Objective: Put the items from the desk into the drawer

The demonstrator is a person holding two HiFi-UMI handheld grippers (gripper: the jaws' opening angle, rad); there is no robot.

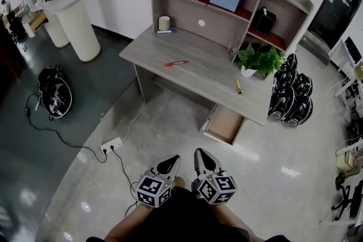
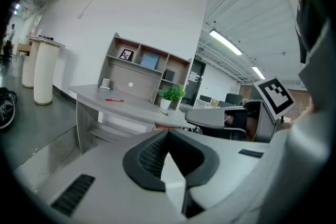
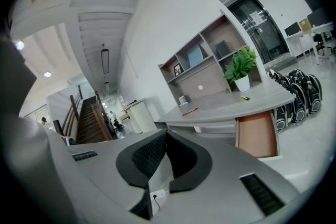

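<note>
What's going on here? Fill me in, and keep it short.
A person stands back from the desk with a gripper in each hand. The left tongs and right tongs are both shut and empty. A red pen, a yellow marker and a blue pen lie on the desk, well away from the tongs. The drawer below the desk stands pulled out, and what shows of its inside is bare. Nothing has gone in yet.
</note>
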